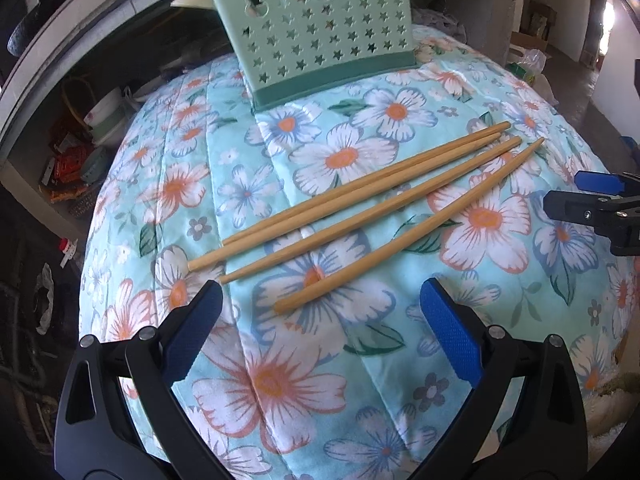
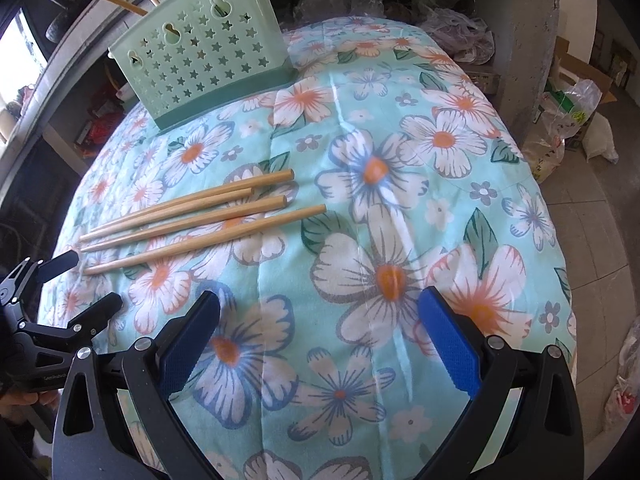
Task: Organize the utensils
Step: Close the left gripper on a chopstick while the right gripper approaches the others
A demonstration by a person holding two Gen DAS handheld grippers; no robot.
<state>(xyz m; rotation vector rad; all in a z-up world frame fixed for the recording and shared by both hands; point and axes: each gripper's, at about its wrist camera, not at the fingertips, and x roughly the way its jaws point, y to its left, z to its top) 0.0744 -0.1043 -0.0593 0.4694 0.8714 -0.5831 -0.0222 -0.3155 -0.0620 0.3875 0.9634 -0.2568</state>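
Several wooden chopsticks lie side by side on a floral cloth; they also show in the right wrist view. A green utensil holder with star cut-outs stands at the far side of the cloth, and in the right wrist view two chopsticks stick out of its top. My left gripper is open and empty, just short of the nearest chopstick's thick end. My right gripper is open and empty, to the right of the chopsticks. Each gripper shows in the other's view, the right one and the left one.
The floral cloth covers a rounded table. Shelves with clutter stand beyond the left edge. Plastic bags and boxes lie on the floor at the right, next to a concrete pillar.
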